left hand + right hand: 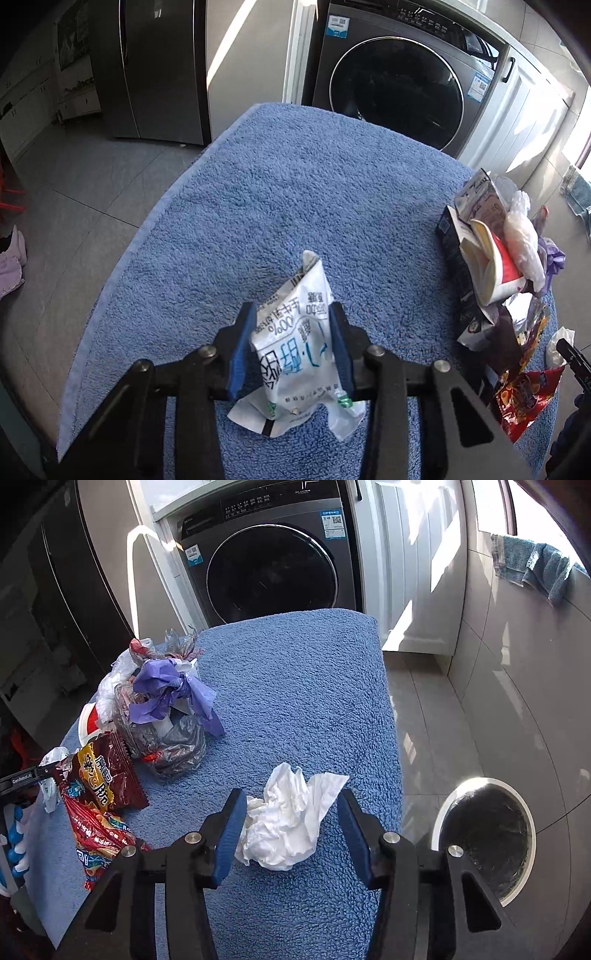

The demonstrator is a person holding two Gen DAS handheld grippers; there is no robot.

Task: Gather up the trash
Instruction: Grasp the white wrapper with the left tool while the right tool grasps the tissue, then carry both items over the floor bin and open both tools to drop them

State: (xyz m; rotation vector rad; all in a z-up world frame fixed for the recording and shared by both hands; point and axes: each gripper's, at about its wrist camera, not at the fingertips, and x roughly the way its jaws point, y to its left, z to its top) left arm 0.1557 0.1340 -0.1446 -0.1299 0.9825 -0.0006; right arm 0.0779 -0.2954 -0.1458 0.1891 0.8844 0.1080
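Note:
In the left wrist view my left gripper (293, 314) is shut on a crumpled white milk pouch (295, 354) with blue print, held just above the blue towel (288, 192). In the right wrist view my right gripper (291, 801) is open, its blue pads either side of a crumpled white tissue (291, 819) lying on the towel (295, 686). I cannot tell whether the pads touch it.
A trash heap lies on the towel: a purple and grey bag bundle (166, 709), red snack wrappers (99, 794), a red-and-white paper cup (495, 266). A white-rimmed bin with a black liner (487, 834) stands on the floor to the right. A washing machine (269, 557) stands behind.

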